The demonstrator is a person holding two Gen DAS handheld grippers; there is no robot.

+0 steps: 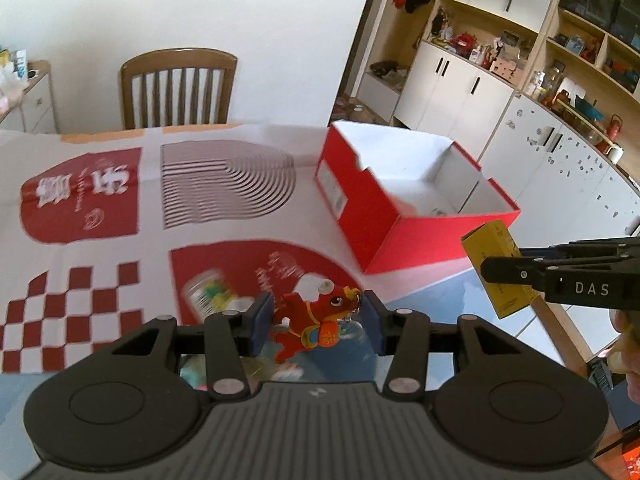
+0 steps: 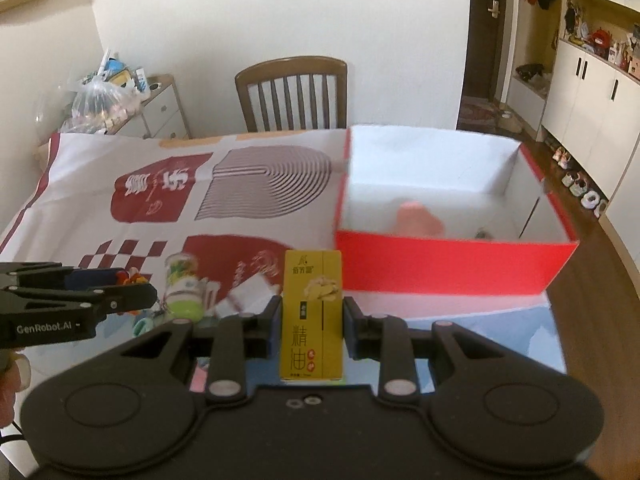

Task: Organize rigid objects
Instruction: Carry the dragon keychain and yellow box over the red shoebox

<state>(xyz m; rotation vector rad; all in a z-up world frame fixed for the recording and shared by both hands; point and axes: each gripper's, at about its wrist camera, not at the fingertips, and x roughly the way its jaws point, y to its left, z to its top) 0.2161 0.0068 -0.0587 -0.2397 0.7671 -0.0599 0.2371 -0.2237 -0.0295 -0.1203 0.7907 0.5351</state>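
My left gripper (image 1: 318, 322) is shut on a red toy horse (image 1: 310, 322), held above the table; the same gripper (image 2: 136, 294) enters the right wrist view from the left. A tall yellow carton (image 2: 313, 316) stands upright between the pads of my right gripper (image 2: 312, 322), which is shut on it. In the left wrist view that yellow carton (image 1: 496, 268) and the right gripper (image 1: 496, 276) appear at the right edge. An open red box (image 2: 452, 264) with a white inside sits on the table's right side, also visible as the red box (image 1: 416, 240). A blurred pinkish thing (image 2: 420, 218) lies in it.
A red-and-white patterned cloth (image 2: 168, 200) covers the table. A small green-and-white bottle (image 2: 184, 288) and other small items lie near its front. A wooden chair (image 2: 292, 92) stands behind the table. White cabinets and shelves (image 1: 520, 92) line the right wall.
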